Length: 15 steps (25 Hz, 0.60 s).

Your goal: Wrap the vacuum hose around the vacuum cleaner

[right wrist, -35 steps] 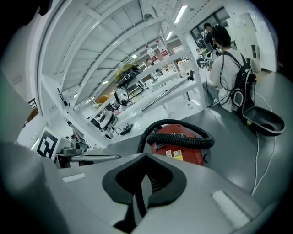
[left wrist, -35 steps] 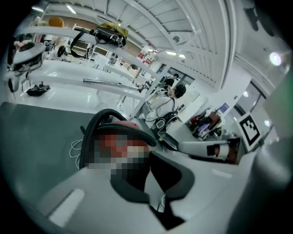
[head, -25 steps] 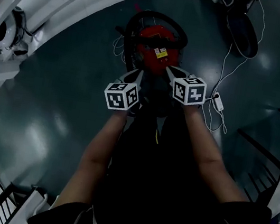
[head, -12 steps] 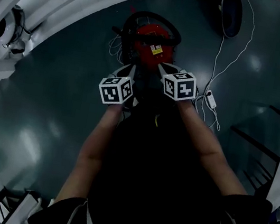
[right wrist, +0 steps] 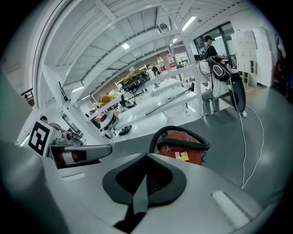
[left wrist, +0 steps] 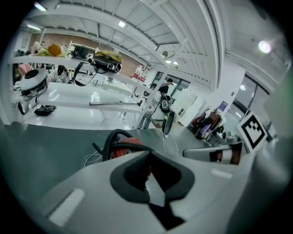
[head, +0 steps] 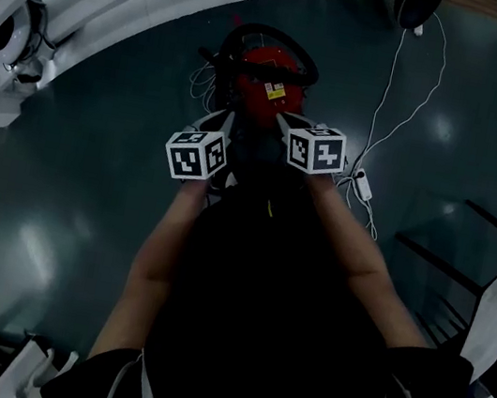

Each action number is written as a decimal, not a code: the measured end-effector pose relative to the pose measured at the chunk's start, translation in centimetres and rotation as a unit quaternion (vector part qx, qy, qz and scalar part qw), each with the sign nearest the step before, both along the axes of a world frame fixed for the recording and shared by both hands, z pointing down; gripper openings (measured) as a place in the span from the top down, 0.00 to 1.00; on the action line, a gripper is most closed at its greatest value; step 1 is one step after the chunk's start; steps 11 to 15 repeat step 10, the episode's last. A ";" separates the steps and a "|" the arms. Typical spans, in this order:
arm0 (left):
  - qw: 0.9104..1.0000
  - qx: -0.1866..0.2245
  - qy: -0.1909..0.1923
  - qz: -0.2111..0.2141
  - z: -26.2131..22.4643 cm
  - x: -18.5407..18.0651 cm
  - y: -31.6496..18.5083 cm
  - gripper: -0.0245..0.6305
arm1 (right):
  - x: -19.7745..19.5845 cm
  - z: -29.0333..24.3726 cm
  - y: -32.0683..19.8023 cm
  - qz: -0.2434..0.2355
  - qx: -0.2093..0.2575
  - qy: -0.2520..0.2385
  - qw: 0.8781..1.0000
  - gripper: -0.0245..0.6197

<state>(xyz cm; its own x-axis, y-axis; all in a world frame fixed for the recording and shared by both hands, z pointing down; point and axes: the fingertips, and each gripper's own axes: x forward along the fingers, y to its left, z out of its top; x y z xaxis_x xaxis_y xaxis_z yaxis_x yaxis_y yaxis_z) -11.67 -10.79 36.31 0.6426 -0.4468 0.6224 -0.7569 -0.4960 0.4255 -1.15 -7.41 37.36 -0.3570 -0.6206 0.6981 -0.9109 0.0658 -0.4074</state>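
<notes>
Position change: left gripper [head: 227, 123] and right gripper [head: 284, 121] sit slightly leftward versus a second ago. Both closed, empty, angled down toward vacuum cleaner [head: 268, 78], vacuum hose [head: 269, 27] looped over it.

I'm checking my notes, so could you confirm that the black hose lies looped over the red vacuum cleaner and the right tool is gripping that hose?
Not quite: the right tool is shut on nothing, as the right gripper view shows, with its jaws together short of the hose. The black hose does lie looped over the red vacuum cleaner.
</notes>
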 end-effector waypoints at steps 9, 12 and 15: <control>1.000 -0.016 -0.013 -0.009 0.3 -1.5 0.0 0.95 | 0.0 -0.4 0.2 -0.004 -0.004 -0.007 1.000 0.97; 1.000 -0.018 -0.016 -0.008 0.5 -1.5 0.1 0.95 | -0.1 -0.2 0.5 -0.003 -0.007 -0.006 1.000 0.97; 1.000 -0.018 -0.016 -0.008 0.5 -1.5 0.1 0.95 | -0.1 -0.2 0.5 -0.003 -0.007 -0.006 1.000 0.97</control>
